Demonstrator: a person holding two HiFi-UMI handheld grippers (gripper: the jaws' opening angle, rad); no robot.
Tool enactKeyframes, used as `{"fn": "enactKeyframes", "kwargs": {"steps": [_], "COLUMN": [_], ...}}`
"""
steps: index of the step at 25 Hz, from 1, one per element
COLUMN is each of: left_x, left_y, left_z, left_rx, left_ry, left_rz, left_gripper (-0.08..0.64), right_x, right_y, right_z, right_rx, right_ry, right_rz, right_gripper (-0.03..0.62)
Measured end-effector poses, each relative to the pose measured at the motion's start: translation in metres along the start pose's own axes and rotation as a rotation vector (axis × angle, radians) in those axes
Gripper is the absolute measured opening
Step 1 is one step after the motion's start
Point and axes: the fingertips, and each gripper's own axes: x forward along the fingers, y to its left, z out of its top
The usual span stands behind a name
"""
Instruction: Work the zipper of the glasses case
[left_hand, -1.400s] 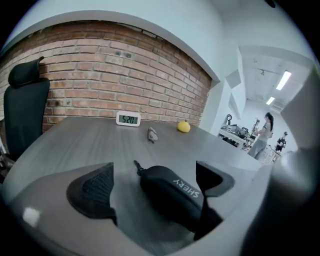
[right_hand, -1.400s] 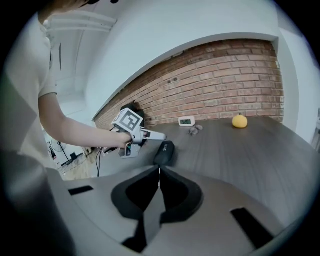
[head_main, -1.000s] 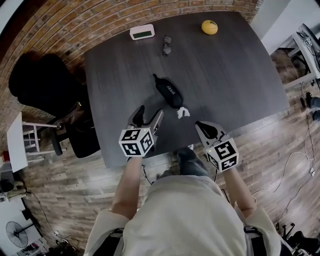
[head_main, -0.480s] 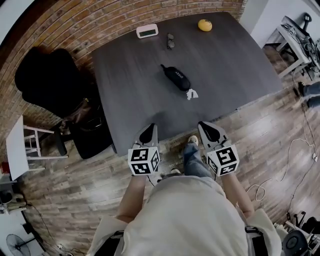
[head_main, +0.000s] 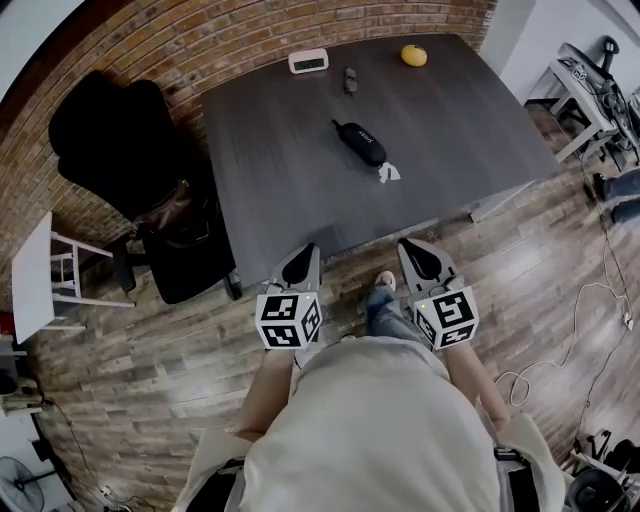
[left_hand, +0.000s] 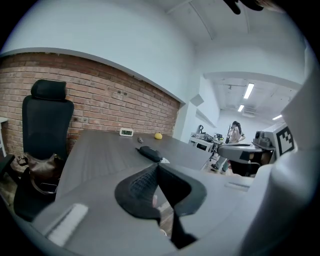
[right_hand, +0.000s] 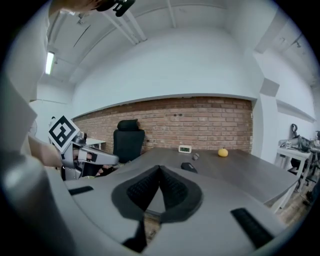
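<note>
The black glasses case (head_main: 360, 143) lies zipped on the dark table (head_main: 270, 160), with a small white scrap (head_main: 388, 173) at its near end. It also shows far off in the left gripper view (left_hand: 149, 152) and the right gripper view (right_hand: 189, 167). Both grippers hang short of the table's near edge, over the floor, well away from the case. My left gripper (head_main: 305, 253) is shut with nothing in it, pads together (left_hand: 156, 166). My right gripper (head_main: 411, 248) is shut and empty too (right_hand: 160, 169).
At the table's far edge sit a white clock (head_main: 308, 62), folded glasses (head_main: 350, 79) and a yellow fruit (head_main: 414, 55). A black office chair (head_main: 110, 130) and a brown bag (head_main: 170, 215) stand left of the table. Wood floor lies below the grippers.
Both grippers have drawn back from the table towards the person's body. The left jaws, open a second ago, are now shut. The case has stayed put.
</note>
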Motion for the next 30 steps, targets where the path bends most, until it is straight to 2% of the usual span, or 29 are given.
{"fn": "enactKeyframes", "kwargs": {"steps": [15,30], "left_x": [-0.027,-0.029], "left_y": [-0.025,-0.038], "left_z": [0.004,-0.003], "left_rx": [-0.019,0.017], "left_ry": [-0.048,-0.023], "left_rz": [-0.012,-0.042], "left_gripper": [0.011,0.011], "right_x": [-0.037,-0.047], "right_y": [0.015,0.009], "right_z": [0.007,0.009], "right_rx": [-0.019,-0.019], "right_ry": [-0.063,-0.078], "right_rz": [0.011,-0.001], "right_gripper": [0.003,0.003]}}
